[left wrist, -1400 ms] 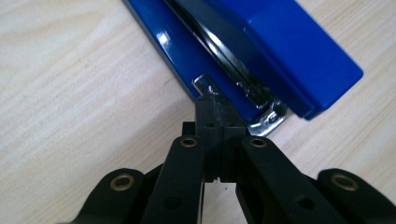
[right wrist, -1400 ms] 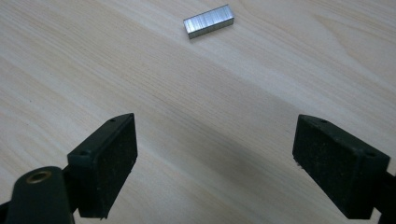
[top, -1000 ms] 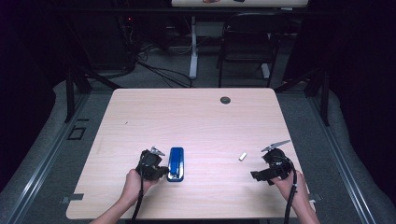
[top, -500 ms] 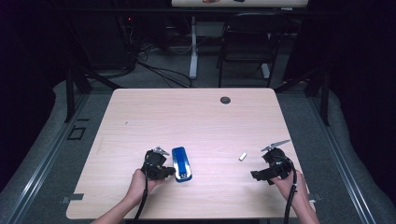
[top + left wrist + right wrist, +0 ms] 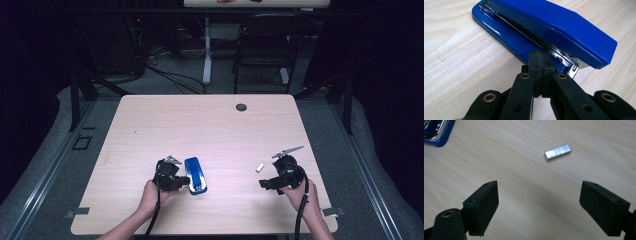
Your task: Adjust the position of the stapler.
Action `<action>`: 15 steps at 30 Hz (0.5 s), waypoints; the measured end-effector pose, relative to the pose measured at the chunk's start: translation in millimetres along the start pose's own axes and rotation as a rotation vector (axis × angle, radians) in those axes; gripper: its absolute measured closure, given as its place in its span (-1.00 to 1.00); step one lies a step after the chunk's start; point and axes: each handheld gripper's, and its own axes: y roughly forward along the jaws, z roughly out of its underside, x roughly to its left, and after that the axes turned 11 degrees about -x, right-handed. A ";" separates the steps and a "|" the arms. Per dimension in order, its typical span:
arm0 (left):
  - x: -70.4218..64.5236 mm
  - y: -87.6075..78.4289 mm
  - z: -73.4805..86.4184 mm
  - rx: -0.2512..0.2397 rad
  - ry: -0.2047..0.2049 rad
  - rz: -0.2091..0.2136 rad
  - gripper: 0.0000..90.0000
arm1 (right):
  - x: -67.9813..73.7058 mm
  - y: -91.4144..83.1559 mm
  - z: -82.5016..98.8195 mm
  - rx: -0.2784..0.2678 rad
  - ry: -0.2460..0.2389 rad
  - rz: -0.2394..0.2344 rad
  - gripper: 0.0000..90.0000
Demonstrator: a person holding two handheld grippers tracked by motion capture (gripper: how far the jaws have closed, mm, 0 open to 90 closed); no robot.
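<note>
Against the stapler's (image 5: 544, 32) near side, my left gripper (image 5: 541, 58) has its jaws pressed together on nothing, tips touching the blue base beside the chrome magazine. To the stapler's right, well apart from it, my right gripper (image 5: 539, 207) stands wide open over bare table (image 5: 200, 120), the staple strip (image 5: 557, 151) lying just beyond its pads (image 5: 482, 206). My worry: pushing with closed tips could skid the stapler sideways, and the thin strip may slip or break apart if pinched unevenly.
</note>
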 end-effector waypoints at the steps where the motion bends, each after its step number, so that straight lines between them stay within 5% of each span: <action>1: 1.1 1.4 0.8 -0.007 -0.021 0.009 1.00 | 4.8 3.3 -3.2 0.000 -0.010 -0.008 -0.67; 12: -8.7 10.2 -1.7 -0.023 -0.002 0.015 1.00 | 27.8 16.6 -20.9 -0.024 -0.037 -0.050 -0.61; 15: -9.9 12.8 -2.2 -0.028 0.009 0.032 1.00 | 38.5 22.5 -28.0 -0.032 -0.077 -0.082 -0.60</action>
